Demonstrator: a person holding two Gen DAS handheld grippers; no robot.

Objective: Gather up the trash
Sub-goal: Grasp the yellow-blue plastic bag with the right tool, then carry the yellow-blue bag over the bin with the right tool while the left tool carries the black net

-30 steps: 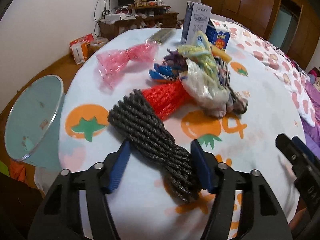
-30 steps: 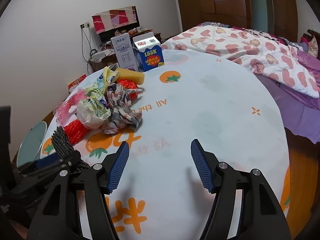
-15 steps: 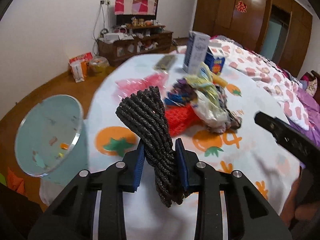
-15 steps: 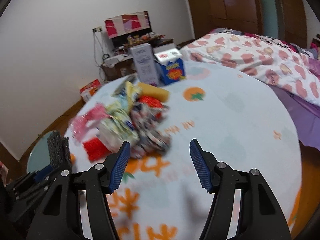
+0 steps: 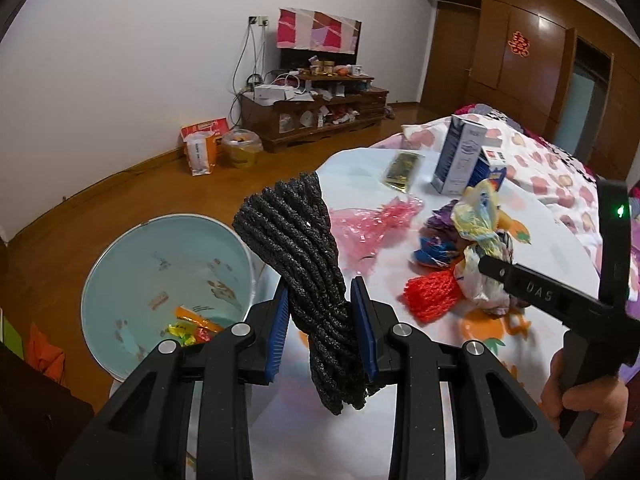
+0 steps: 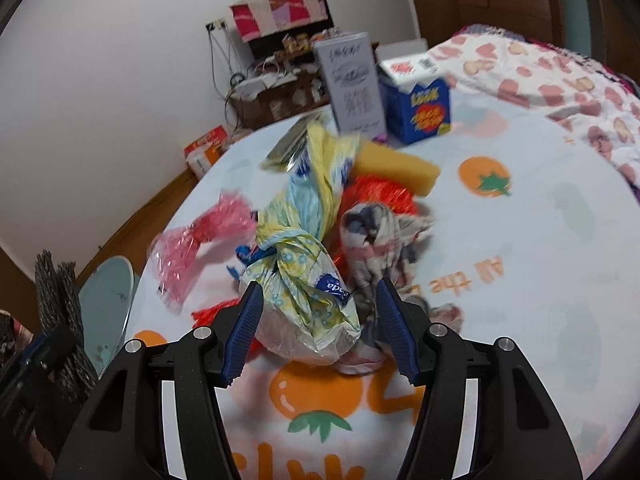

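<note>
left gripper [image 5: 320,332] clamps the black braided rope bundle [image 5: 304,248] at its waist, above the pale blue round bin [image 5: 120,264] | soft, light, rough, grips well mid-bundle | right gripper [image 6: 318,328] half-wide, jaws just closing, straddling knotted yellow-and-blue plastic bag [image 6: 308,280] on table, crinkly, slippery, best pinched at knot

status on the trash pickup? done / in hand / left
Done: a few wrappers already lie in the bin.
In hand: the left tongs are shut on the black rope bundle; the right tongs, closing, straddle the knotted plastic bag, no grip.
Left: pink bag, red netting, cloth, sponge, cartons.
</note>
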